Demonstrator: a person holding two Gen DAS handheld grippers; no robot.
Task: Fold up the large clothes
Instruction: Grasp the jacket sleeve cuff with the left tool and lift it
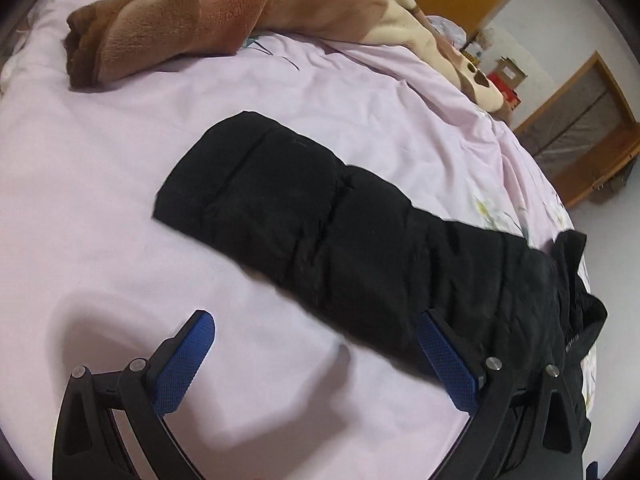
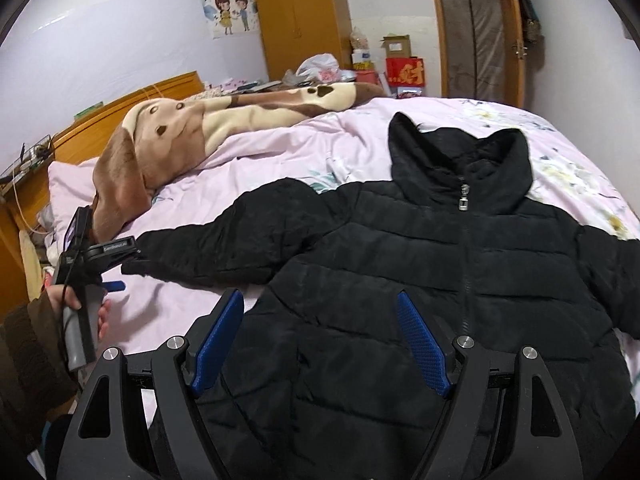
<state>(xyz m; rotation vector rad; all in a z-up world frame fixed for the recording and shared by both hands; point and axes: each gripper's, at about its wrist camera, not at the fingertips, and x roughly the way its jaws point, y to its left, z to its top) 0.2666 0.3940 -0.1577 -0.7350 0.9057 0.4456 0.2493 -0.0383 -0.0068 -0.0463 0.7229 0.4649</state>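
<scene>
Black puffer jacket lies zipped, front-up on the bed, sleeve spread left for folding; left gripper and right gripper jaws released, grasping nothing.

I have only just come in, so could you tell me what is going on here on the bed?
A person holding a gripper in each hand is about to fold a black puffer jacket spread front up, zipped, on the pink bedspread. The left gripper is open beside the outstretched sleeve, gripping nothing. The right gripper is open above the jacket's lower front. No fold shows yet. A brown dog-print blanket lies further up the bed.
</scene>
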